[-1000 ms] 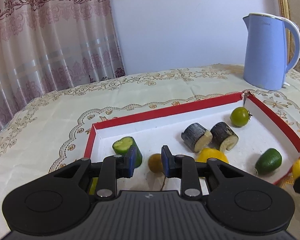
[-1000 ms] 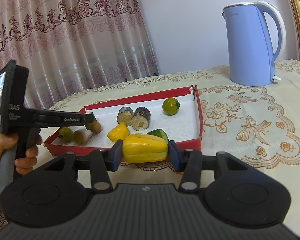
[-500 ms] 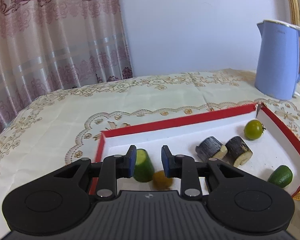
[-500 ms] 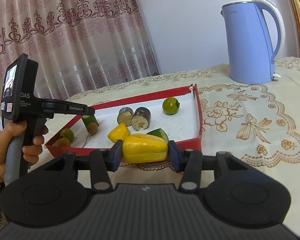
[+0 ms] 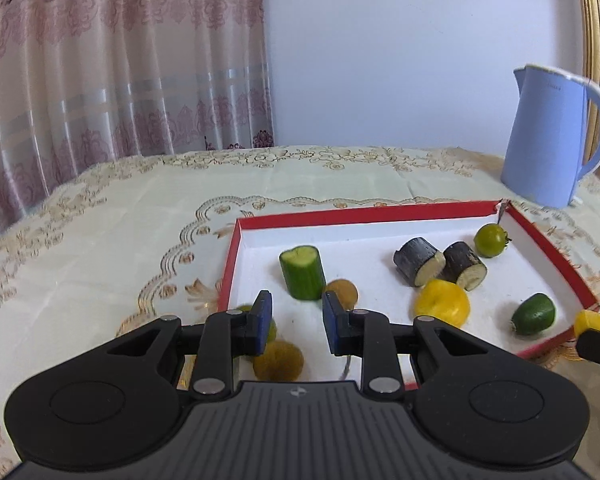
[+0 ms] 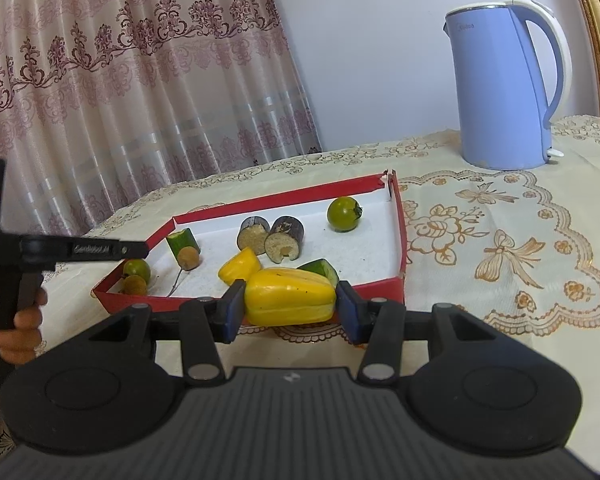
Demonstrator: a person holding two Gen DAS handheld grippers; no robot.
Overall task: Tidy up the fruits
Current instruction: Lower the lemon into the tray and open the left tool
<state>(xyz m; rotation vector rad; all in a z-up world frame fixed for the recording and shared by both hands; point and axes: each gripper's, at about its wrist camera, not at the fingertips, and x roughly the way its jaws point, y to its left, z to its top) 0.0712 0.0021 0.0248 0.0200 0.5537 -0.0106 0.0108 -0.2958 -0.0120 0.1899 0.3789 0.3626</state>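
My right gripper (image 6: pixel 290 306) pinches a yellow pepper piece (image 6: pixel 290 298) between both pads, long axis crosswise from pad to pad, in the lower centre of the right wrist view. The piece hangs just outside the near red wall of the tray (image 6: pixel 396 284), which fills the middle of that frame directly beyond it; I judge the coming move to be a short forward carry over this wall, so the right hand is the nearer one for this piece. My left gripper (image 5: pixel 296 322) holds nothing, its pads as close together as they come with only a narrow gap between them; in the left wrist view it sits at lower centre over the tray's near left corner, just short of the cucumber stub (image 5: pixel 302 272) standing upright beyond the pads. Count inside the tray: one upright cucumber stub, one green cucumber end (image 5: pixel 534 314) at the right, two dark eggplant sections (image 5: pixel 420 260) lying side by side and touching, one green tomato (image 5: pixel 490 240) in the far right corner, one loose yellow pepper piece (image 5: pixel 442 306), two brownish round fruits (image 5: pixel 278 360), and one small green round fruit (image 6: pixel 136 268) partly hidden behind my left pad. One blue kettle (image 6: pixel 500 96) stands on the bench (image 6: pixel 500 240), well apart from the tray at upper right.
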